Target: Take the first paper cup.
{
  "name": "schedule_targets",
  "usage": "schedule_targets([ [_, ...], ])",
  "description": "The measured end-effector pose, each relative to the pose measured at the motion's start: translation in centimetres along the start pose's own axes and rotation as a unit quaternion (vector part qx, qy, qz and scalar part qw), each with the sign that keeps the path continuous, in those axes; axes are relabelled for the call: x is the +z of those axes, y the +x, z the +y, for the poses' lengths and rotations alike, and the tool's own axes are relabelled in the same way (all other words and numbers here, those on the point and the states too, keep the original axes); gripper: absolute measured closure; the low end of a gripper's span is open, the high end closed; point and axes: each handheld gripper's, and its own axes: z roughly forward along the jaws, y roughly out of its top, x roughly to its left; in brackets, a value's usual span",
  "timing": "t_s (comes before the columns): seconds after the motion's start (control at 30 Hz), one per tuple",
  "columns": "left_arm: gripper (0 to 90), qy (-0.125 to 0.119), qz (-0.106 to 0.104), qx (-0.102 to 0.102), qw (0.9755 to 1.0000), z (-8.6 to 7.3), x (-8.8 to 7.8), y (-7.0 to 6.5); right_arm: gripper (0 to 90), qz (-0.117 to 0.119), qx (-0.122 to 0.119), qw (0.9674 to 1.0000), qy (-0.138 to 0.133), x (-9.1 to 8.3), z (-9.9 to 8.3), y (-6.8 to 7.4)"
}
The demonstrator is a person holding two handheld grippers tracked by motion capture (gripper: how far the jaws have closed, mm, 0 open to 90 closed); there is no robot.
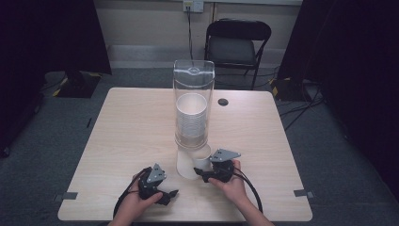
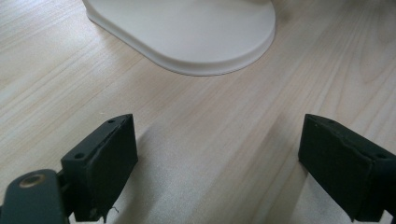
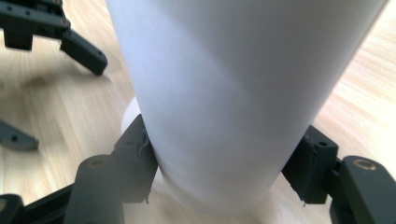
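Pale wood-grain table (image 1: 131, 136) carries a tall clear plastic cup dispenser (image 1: 193, 89) on a white oval base (image 1: 187, 168); a stack of white paper cups (image 1: 191, 117) sits inside the tube. High view: at the dispenser's lower mouth a single white paper cup (image 1: 203, 159) hangs out, and the right gripper (image 1: 203, 173), held in the person's right hand (image 1: 232, 184), has its jaws at that cup. The left gripper (image 1: 170, 194) rests low on the table in the left hand (image 1: 136, 203), just beside the base on its left, jaws spread and empty. A black folding chair (image 1: 236, 44) stands beyond the far edge of the table, and a small dark round grommet (image 1: 223, 101) sits in the tabletop to the right of the tube.

Left gripper view: both black jaws stand wide apart over bare wood, nothing between them. The base's rounded edge (image 2: 201, 42) lies ahead, apart from the jaws.

Right gripper view: the single paper cup (image 3: 233, 93) stands between the jaws, wider at the top of the picture than at the bottom. Both pads press its sides near the narrow lower end; the grip is closed on the cup. The left gripper (image 3: 51, 32) shows farther off at upper left, open, over the table.
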Motion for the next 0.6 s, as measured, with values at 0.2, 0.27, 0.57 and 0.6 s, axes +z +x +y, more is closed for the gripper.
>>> schedule_targets([
  [0.2,11.1,0.0,0.0,0.0,1.0,0.0,0.0,0.0,35.2,-0.001,-0.003,0.9999,0.01,-0.7,-0.6,-0.2],
  [0.27,11.1,0.0,0.0,0.0,1.0,0.0,0.0,0.0,35.1,-0.005,-0.002,1.0,0.007,-1.2,-0.5,-0.4],
  [0.57,11.1,0.0,0.0,0.0,1.0,0.0,0.0,0.0,34.5,-0.031,0.004,0.9995,0.01,-3.1,-1.6,-1.9],
  [0.6,11.0,0.0,0.0,0.0,1.0,0.0,0.0,0.0,34.4,-0.032,0.008,0.9994,0.011,-3.2,-1.7,-2.1],
])
